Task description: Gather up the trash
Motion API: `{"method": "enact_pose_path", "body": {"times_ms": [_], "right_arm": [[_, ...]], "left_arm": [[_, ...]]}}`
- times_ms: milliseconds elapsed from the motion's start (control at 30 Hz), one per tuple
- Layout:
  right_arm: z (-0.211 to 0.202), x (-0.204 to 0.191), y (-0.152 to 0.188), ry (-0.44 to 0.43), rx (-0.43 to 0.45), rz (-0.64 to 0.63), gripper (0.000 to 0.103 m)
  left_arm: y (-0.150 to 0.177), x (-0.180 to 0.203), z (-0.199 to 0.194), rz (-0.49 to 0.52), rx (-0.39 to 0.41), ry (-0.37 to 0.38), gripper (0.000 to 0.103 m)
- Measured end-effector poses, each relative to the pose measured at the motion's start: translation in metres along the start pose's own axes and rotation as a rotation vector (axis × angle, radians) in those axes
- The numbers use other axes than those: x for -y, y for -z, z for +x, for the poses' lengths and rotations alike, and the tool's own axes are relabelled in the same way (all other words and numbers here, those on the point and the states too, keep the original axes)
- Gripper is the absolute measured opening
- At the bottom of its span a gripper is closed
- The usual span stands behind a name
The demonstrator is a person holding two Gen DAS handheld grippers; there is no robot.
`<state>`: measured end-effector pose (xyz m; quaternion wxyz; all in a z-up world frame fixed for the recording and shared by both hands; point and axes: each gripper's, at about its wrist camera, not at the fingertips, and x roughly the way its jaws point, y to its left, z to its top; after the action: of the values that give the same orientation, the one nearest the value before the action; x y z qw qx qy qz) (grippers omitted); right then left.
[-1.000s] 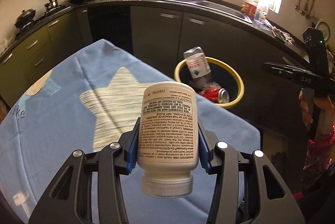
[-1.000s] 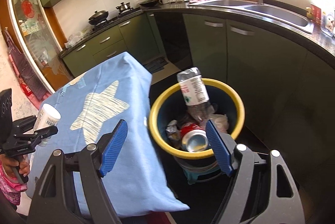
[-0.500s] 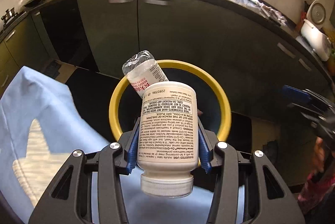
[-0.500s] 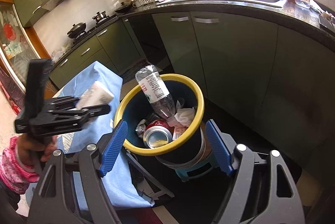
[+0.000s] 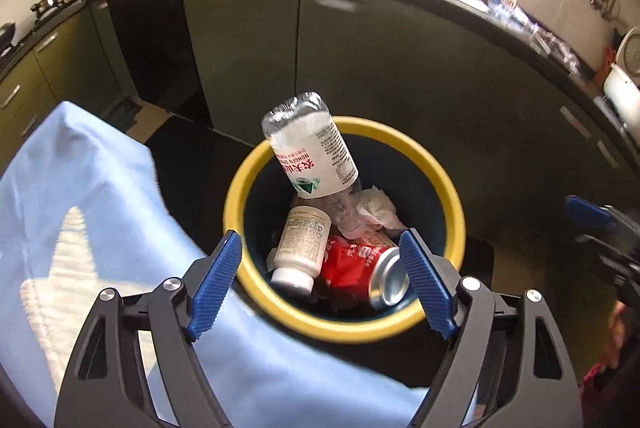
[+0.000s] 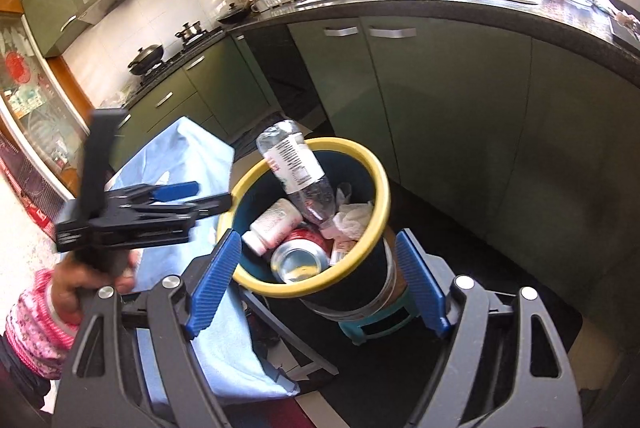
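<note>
Hanging over the yellow-rimmed dark trash bin (image 5: 240, 188), the left gripper (image 5: 320, 282) is showing jaws that have just been opening, nothing between them. Inside the bin the white plastic pill bottle (image 5: 302, 244) is lying beside a red drink can (image 5: 366, 268); a clear water bottle (image 5: 312, 152) is sticking out, with crumpled paper (image 5: 376, 206) behind.

From the right wrist, the right gripper (image 6: 318, 278) is holding its fingers apart and empty; the pill bottle (image 6: 272, 220) is resting inside the bin (image 6: 384, 196), which is standing beside a light blue cloth-covered table (image 6: 192, 156).

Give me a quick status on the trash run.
Left tool just opened, empty. Right tool open, empty. White pill bottle in yellow-rimmed bin. Nothing in the way.
</note>
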<state>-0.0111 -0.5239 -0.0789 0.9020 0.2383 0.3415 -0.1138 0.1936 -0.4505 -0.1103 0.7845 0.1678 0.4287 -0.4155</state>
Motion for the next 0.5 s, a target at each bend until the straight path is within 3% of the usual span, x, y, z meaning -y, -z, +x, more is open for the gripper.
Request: {"method": "enact_pose_path", "body": {"times_ms": [100,300,500], "right_arm": [[0.003,-0.014,0.002,-0.006,-0.011,-0.033,0.076],[0.008,-0.050,0.009,-0.045,-0.027,-0.090,0.079],[0.007,-0.097,0.020,-0.063,-0.015,-0.187,0.086]], "left_arm": [[0.026,-0.012,-0.049,-0.038,0.066,-0.017,0.097],[0.105,-0.048,-0.133,-0.146,0.140,-0.158,0.098],[0.192,-0.103,-0.209,-0.362,0.239,-0.386,0.098]]}}
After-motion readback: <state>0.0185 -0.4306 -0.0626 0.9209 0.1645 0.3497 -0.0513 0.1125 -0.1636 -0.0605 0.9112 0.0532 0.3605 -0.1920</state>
